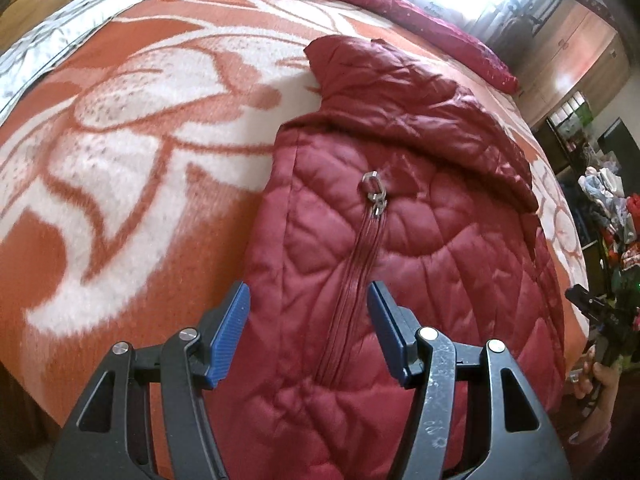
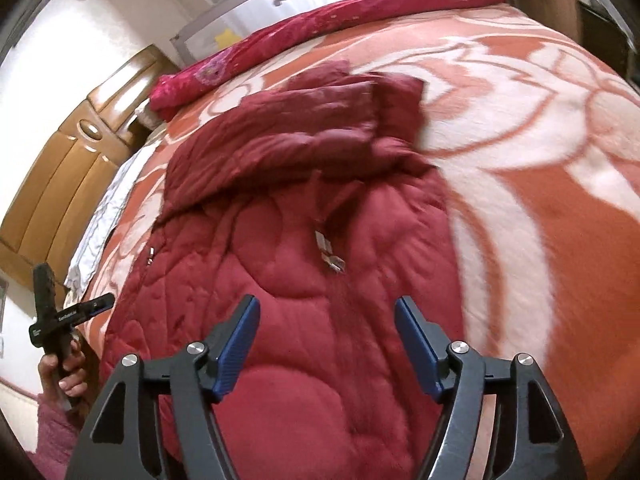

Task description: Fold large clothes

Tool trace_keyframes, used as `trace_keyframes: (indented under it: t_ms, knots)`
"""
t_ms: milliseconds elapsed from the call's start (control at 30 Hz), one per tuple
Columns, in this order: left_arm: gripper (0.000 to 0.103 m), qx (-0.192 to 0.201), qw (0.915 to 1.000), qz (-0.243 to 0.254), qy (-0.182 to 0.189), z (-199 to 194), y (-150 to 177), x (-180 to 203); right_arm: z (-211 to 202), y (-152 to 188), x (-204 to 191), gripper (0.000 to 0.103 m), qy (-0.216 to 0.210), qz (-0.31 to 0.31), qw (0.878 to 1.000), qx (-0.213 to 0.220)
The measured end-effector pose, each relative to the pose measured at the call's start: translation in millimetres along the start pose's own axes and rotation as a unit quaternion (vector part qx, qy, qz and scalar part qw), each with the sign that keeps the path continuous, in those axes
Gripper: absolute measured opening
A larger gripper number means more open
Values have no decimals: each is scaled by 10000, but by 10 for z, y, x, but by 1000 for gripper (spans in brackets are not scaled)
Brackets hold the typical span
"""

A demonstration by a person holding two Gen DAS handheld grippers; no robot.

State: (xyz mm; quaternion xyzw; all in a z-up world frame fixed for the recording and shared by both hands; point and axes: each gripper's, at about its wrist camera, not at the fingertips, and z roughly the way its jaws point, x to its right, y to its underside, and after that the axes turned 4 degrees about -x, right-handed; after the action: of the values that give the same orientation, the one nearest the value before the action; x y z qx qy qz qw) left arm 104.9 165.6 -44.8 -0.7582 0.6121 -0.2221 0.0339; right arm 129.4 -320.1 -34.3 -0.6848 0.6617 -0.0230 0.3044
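A dark red quilted jacket (image 1: pixel 400 248) lies on the bed, zipped, with a metal zipper pull (image 1: pixel 374 190) at the chest and the collar end lying away from me. It also shows in the right wrist view (image 2: pixel 288 280), with its zipper pull (image 2: pixel 330 254). My left gripper (image 1: pixel 308 304) is open and empty, above the jacket's lower left part. My right gripper (image 2: pixel 326 318) is open and empty, above the jacket's lower middle. The other gripper shows at the frame edge in each view (image 1: pixel 600 316) (image 2: pixel 60 320).
An orange and white patterned blanket (image 1: pixel 140 160) covers the bed (image 2: pixel 540 184). A red bedspread roll (image 2: pixel 320 28) lies along the far edge. Wooden cabinets (image 2: pixel 68 184) stand to one side, and cluttered shelves (image 1: pixel 612 208) stand past the bed's edge.
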Motion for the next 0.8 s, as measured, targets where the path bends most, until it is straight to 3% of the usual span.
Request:
trace_keyframes:
  t_ms: [333, 800]
  knots:
    - [60, -211, 9998, 36, -64, 2, 272, -85, -248, 423, 363, 75, 346, 377, 9986, -157]
    - [68, -391, 9991, 152, 109, -110, 554, -148, -119, 905, 441, 75, -102, 523, 9959, -738]
